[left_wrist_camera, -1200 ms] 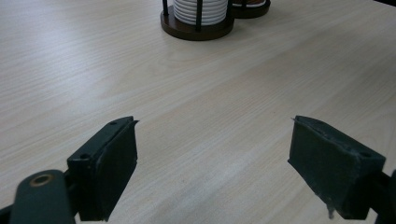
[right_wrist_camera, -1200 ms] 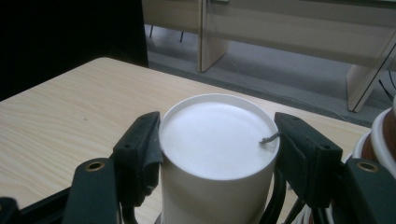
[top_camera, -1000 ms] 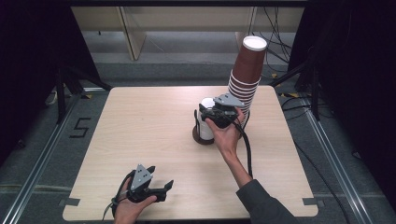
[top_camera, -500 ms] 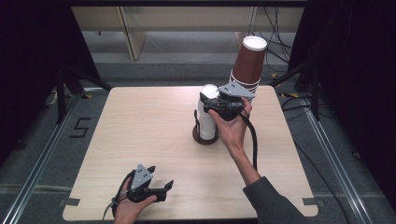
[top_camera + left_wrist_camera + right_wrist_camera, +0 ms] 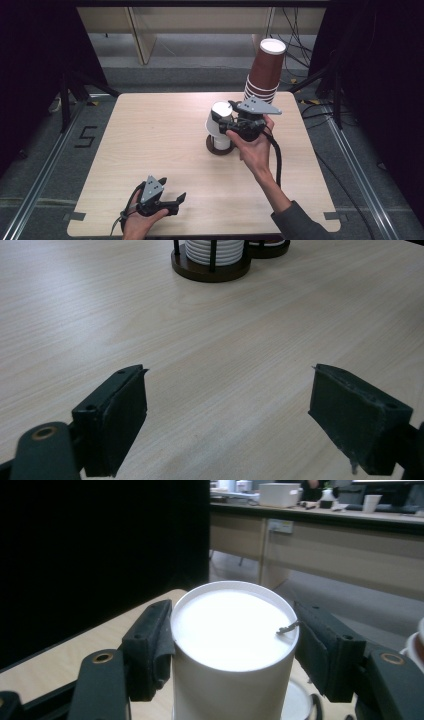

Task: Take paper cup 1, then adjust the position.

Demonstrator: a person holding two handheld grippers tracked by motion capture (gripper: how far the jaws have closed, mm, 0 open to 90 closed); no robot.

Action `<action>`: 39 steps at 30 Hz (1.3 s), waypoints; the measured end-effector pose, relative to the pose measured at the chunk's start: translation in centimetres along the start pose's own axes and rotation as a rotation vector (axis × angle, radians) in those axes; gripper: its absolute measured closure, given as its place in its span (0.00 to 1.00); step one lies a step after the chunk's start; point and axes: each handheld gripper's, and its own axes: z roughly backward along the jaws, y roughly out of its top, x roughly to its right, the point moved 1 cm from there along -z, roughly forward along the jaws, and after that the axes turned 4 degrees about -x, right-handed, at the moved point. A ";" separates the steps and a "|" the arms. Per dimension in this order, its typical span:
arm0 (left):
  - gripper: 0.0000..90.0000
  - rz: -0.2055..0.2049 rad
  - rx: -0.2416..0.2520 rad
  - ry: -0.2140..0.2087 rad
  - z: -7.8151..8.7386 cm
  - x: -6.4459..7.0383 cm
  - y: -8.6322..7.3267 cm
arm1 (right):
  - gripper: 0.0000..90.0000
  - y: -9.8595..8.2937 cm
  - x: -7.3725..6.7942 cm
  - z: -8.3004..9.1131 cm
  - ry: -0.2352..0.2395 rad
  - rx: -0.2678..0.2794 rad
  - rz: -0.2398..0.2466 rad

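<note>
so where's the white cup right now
High view: the white cup sits mid-table over the round holder, between the right hand-held gripper's jaws, left of the brown cup stack.

Light falls evenly from above on the table (image 5: 150,130), which reads bright and pale while everything around it sinks to near black. Soft, short shadows sit under the left gripper (image 5: 170,202) and beside the right gripper (image 5: 225,117). In the high view the picture is a little soft and grainy. In the left gripper view the wood just ahead of the jaws is sharp, with a mild sheen farther off. In the right gripper view the white cup (image 5: 232,630) between the jaws glares, its top washed out; the desks (image 5: 320,545) beyond it are hazy.
</note>
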 end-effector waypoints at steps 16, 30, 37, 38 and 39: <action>0.17 0.000 0.000 0.009 0.1 -0.1 0.0 | 0.40 -4.3 -2.0 0.4 0.115 -0.089 0.035; 0.17 -0.006 0.028 -0.009 0.0 0.0 0.0 | 0.40 -6.7 -2.5 0.5 0.177 -0.145 0.001; 0.17 0.002 0.081 -0.050 -0.7 0.6 0.5 | 0.40 -7.3 -3.1 0.2 0.203 -0.158 -0.011; 0.17 0.003 0.086 -0.059 -0.8 0.7 0.5 | 0.40 -7.3 -3.1 0.3 0.203 -0.167 -0.005; 0.16 0.015 0.099 -0.070 -0.9 0.8 0.6 | 0.40 -7.4 -3.2 0.2 0.211 -0.165 -0.008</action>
